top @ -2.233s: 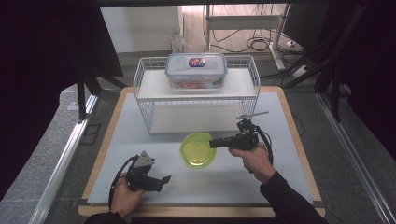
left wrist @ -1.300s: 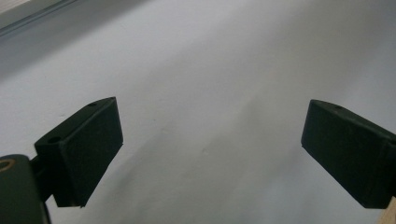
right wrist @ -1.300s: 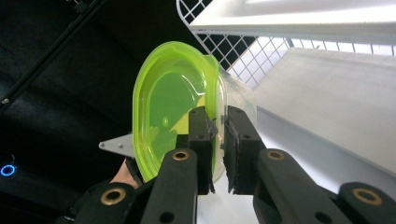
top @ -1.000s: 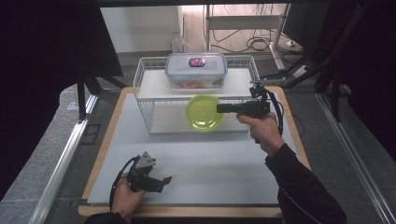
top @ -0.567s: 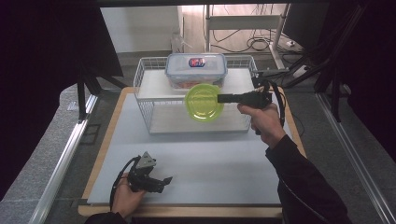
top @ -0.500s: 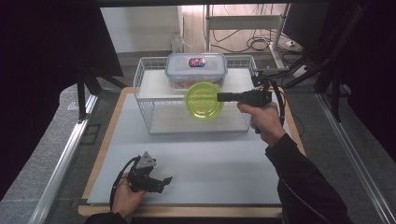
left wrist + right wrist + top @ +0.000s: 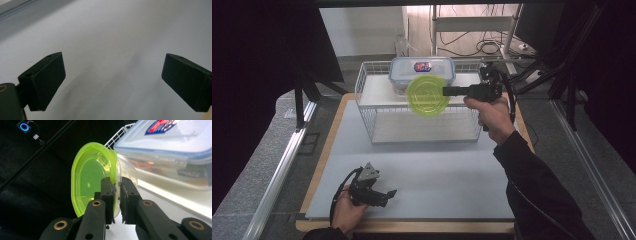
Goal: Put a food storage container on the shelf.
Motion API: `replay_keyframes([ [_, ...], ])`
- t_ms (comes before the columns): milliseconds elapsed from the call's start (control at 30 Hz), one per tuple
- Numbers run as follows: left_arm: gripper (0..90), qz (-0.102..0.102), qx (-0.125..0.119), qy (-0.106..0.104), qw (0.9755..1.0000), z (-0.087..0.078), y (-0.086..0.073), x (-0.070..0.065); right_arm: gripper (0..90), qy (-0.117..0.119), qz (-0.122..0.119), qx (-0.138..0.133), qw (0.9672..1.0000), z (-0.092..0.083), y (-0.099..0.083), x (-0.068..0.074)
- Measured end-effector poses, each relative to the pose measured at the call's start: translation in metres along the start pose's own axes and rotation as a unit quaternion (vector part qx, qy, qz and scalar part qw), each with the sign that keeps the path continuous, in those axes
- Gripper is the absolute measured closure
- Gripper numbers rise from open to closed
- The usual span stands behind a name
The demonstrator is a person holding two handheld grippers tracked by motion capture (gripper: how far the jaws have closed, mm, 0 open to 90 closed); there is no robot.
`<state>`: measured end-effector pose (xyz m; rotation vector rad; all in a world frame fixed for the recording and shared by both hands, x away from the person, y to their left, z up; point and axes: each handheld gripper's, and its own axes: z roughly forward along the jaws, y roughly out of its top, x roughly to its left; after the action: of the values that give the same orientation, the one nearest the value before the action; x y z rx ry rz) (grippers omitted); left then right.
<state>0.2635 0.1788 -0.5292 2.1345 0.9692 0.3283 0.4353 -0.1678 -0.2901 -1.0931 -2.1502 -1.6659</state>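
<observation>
A round container with a lime-green lid (image 7: 428, 95) hangs in the air in front of the white wire rack (image 7: 364, 82), level with its top shelf. My right gripper (image 7: 446, 91) is shut on its rim, lid facing the camera. The right gripper view has the green lid (image 7: 87, 177) and clear tub on edge, pinched between the jaws of the right gripper (image 7: 117, 188). A clear lidded box (image 7: 422, 69) sits on the rack's top shelf right behind it. My left gripper (image 7: 388, 194) rests open near the table's front edge, its pads (image 7: 47, 80) wide apart over bare tabletop.
The rack has a lower shelf (image 7: 424, 127) with open space. The grey tabletop (image 7: 432, 165) stretches between the rack and the front edge. A dark curtain and metal frames stand at both sides. The clear box (image 7: 175, 147) looms close on the right in the right gripper view.
My right gripper has lifted the green-lidded container off the table and carried it up and away to the rack's top shelf level. The left gripper stayed where it was.
</observation>
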Motion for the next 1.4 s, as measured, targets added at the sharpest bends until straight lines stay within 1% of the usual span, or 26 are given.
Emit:
replay_keyframes([
  [267,4.9,0.002,0.001,-0.002,1.0,0.001,0.0,0.0,82.3,-0.009,0.0,-0.012,0.9999,-0.001,0.015,0.002],
  [533,5.0,0.003,0.004,-0.003,1.0,0.002,0.0,-0.001,82.3,-0.016,0.006,-0.027,0.9995,0.0,0.029,0.001],
  [667,4.9,0.003,0.003,-0.003,1.0,0.001,0.0,-0.001,82.3,-0.023,0.008,-0.032,0.9992,0.0,0.038,0.001],
  [733,4.6,0.001,0.0,0.001,1.0,0.0,0.0,-0.001,82.3,-0.028,0.007,-0.034,0.999,0.0,0.042,0.001],
  [833,4.2,-0.008,-0.01,0.002,0.9999,-0.001,0.0,0.0,82.3,-0.034,0.01,-0.037,0.9987,0.0,0.047,-0.001],
  [933,4.0,-0.01,-0.012,0.001,0.9999,-0.001,0.0,0.001,82.3,-0.038,0.011,-0.04,0.9984,0.002,0.053,-0.002],
  [1100,3.9,-0.006,-0.008,-0.002,0.9999,0.0,0.001,-0.001,82.3,-0.044,0.015,-0.041,0.9981,0.004,0.062,-0.002],
  [1133,3.9,0.0,-0.004,-0.003,1.0,0.0,0.001,-0.001,82.3,-0.046,0.015,-0.042,0.998,0.005,0.064,-0.002],
  [1400,3.9,0.0,-0.006,-0.005,1.0,0.001,0.001,-0.002,82.3,-0.063,0.021,-0.047,0.9967,0.008,0.077,-0.004],
])
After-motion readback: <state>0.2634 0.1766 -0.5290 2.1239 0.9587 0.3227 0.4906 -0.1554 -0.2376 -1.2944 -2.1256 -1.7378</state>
